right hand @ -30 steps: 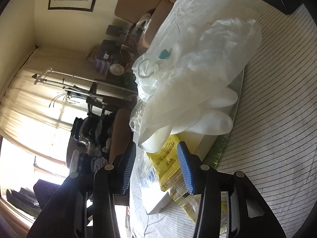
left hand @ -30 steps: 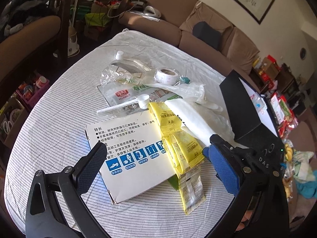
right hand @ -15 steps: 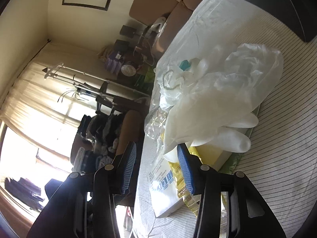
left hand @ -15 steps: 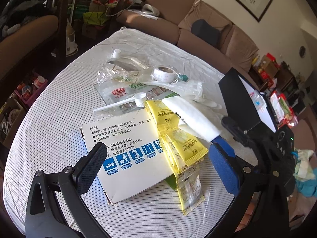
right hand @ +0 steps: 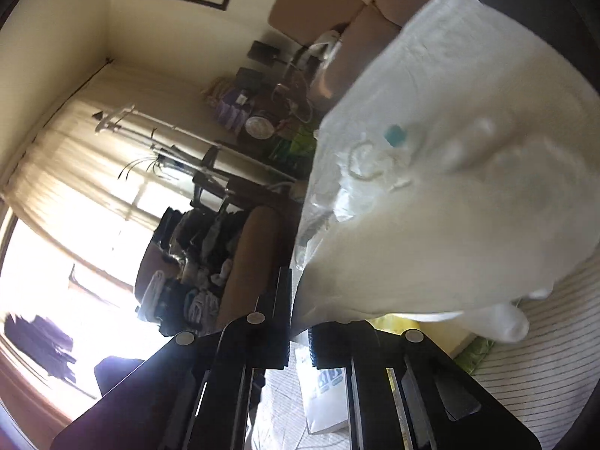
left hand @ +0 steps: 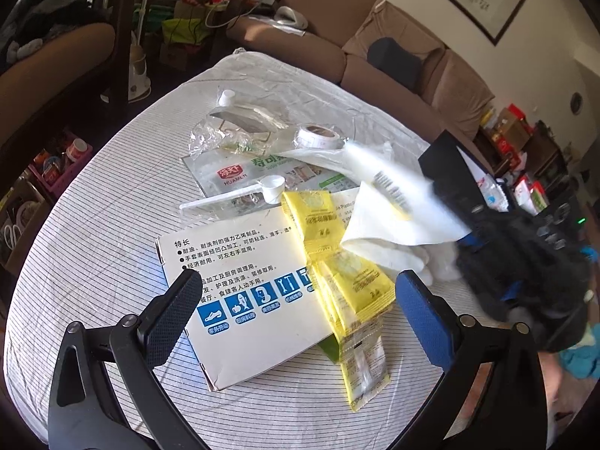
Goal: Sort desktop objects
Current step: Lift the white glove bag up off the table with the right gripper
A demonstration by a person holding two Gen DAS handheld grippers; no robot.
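My right gripper (right hand: 300,332) is shut on a white plastic pack of gloves (right hand: 431,225) and lifts it off the pile; the same pack (left hand: 397,217) shows blurred in the left wrist view, with the right gripper (left hand: 465,238) at its right end. My left gripper (left hand: 296,311) is open and empty, hovering above a white printed box (left hand: 240,281) and several yellow sachets (left hand: 352,285). A white scoop (left hand: 240,195), a tape roll (left hand: 317,135) and clear bags (left hand: 240,127) lie beyond.
All lies on a round table with a striped cloth (left hand: 93,225). A black box (left hand: 457,172) stands at the table's right edge. A brown sofa (left hand: 375,52) is behind, chairs at the left, clutter on the floor at the right.
My right gripper has closed on the glove pack and raised its near end off the pile. The left gripper has barely moved.
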